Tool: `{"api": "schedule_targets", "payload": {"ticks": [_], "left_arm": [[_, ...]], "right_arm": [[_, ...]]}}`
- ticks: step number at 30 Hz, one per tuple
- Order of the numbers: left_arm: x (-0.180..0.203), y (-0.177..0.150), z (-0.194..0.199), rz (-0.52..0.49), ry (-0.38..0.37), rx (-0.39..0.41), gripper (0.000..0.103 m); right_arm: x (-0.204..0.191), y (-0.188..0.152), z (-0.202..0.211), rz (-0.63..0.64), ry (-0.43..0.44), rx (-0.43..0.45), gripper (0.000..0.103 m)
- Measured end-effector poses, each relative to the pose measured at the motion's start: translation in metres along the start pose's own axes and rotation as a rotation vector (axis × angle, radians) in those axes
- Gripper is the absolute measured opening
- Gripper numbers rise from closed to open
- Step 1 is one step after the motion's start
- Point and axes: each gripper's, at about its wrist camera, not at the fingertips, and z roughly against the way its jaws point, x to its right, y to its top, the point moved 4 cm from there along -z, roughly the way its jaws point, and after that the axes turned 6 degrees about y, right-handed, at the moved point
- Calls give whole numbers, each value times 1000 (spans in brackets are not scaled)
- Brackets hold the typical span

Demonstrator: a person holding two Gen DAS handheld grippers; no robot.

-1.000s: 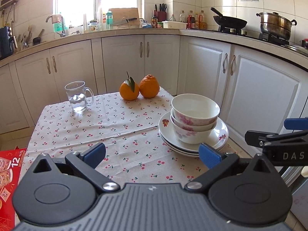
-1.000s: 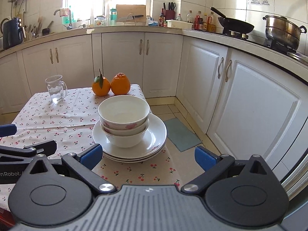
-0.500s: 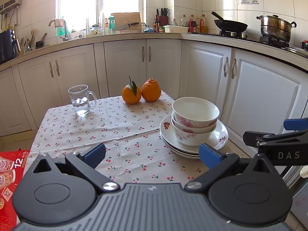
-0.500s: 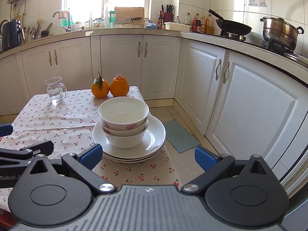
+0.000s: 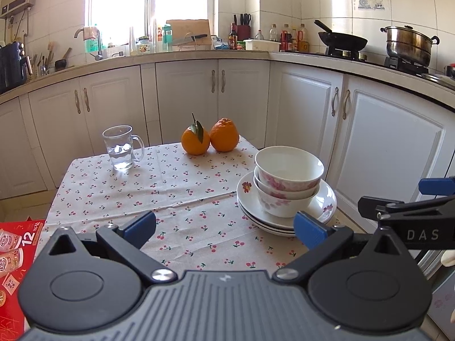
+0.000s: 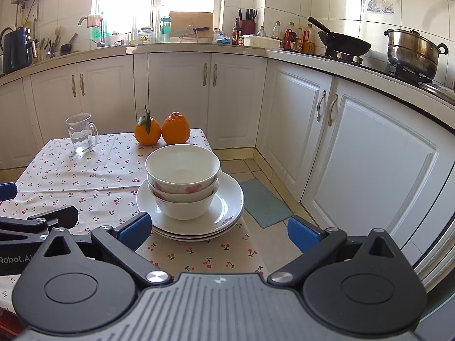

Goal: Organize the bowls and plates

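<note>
Two white bowls with pink flowers (image 5: 288,174) (image 6: 182,180) sit nested on a stack of white plates (image 5: 247,196) (image 6: 227,207) at the right edge of the cherry-print table. My left gripper (image 5: 224,227) hangs open in front of the table, its right fingertip just before the plates. My right gripper (image 6: 217,230) is open too, level with the near rim of the plates, nothing between its fingers. Each gripper shows at the side of the other's view.
A glass mug (image 5: 121,147) with water and two oranges (image 5: 210,139) stand at the table's far side. A red box (image 5: 14,244) lies at the left. White cabinets (image 6: 369,153) and a floor mat (image 6: 266,201) are close on the right.
Both grippers have drawn back and risen slightly from the table, so the stack looks a little farther off. Bowls and plates have not moved. Both stay open.
</note>
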Motion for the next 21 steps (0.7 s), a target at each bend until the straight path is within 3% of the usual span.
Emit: {"api": "schedule_targets", "payload": {"ticks": [21], "left_arm": [[1,1,2,1,-2,0,102]], "right_arm": [[0,2,2,10,-7,5,103]]}}
